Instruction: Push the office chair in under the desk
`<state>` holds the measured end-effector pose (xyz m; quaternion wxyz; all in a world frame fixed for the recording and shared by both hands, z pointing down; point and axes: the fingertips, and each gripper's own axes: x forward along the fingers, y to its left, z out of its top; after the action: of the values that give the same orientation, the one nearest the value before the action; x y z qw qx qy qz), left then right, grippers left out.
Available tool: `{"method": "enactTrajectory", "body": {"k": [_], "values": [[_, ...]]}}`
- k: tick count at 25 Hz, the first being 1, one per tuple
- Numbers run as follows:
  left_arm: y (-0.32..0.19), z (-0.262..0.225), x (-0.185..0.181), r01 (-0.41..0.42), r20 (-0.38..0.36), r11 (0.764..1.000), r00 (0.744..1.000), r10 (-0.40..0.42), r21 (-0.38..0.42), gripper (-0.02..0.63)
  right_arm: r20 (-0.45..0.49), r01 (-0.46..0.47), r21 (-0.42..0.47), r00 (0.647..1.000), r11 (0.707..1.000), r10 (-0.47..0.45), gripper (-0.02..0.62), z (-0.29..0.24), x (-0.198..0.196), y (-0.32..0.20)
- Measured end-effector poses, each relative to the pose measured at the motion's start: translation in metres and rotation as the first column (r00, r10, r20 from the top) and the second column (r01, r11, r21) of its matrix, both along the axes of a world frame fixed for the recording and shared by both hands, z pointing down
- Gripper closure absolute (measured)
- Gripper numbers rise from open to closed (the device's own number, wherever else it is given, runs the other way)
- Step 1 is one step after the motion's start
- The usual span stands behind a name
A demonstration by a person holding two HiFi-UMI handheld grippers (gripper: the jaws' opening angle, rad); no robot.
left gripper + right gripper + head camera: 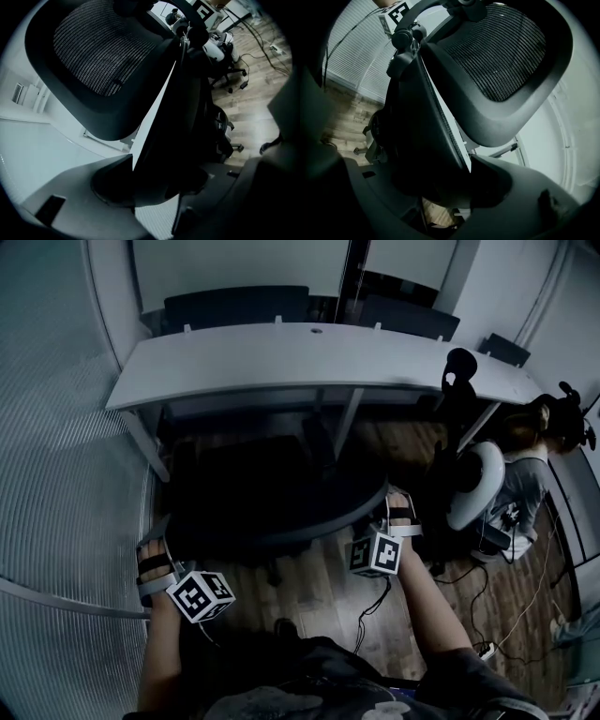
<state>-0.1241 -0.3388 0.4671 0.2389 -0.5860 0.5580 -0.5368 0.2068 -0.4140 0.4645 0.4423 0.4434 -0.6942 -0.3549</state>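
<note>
At the far left a ribbed glass wall (56,474) is seen. Beside it the left gripper (155,554) is clamped on the left rim of the backrest (183,117) — the dark frame fills the gap between its jaws, with the mesh headrest (98,51) above. The office chair (272,493) is stood on the wood floor (328,587) in front of the curved desk (281,357), facing it. Its back is well short of the desktop edge, and how far the seat reaches beneath cannot be told in the shadow. On the opposite rim the right gripper (401,517) is likewise closed on the frame, its jaws set wide by the frame's thickness. Further right a second chair (473,484) and a seated person (539,456) are seen, with cables (487,596) on the floor.

The chair is judged bulky yet easily rolled, presumably on castors. The mesh would give under pressure, so the stiff frame rim is the place to be held — both sides, at equal height. An uneven push would likely swivel the seat, and any armrests could be caught on the desk legs (145,442).
</note>
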Motion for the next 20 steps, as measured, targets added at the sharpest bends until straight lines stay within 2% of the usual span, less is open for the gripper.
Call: {"method": "enactTrajectory", "body": {"k": [5,10,20], "values": [[-0.031,0.004,-0.006,0.014,0.007,1.000,1.000,-0.014,0.003,0.362,-0.009,0.026,-0.015,1.000,1.000,-0.027,0.331,0.006,-0.007,-0.037],[-0.067,0.003,-0.028,0.030,0.007,0.999,1.000,-0.030,-0.019,0.362,0.001,0.035,-0.004,0.999,0.999,-0.035,0.334,0.003,-0.029,-0.071],[-0.119,-0.001,-0.083,-0.033,0.001,0.999,0.999,0.033,-0.029,0.357,0.000,0.047,-0.003,0.999,0.999,-0.047,0.341,0.000,-0.083,-0.112]]}}
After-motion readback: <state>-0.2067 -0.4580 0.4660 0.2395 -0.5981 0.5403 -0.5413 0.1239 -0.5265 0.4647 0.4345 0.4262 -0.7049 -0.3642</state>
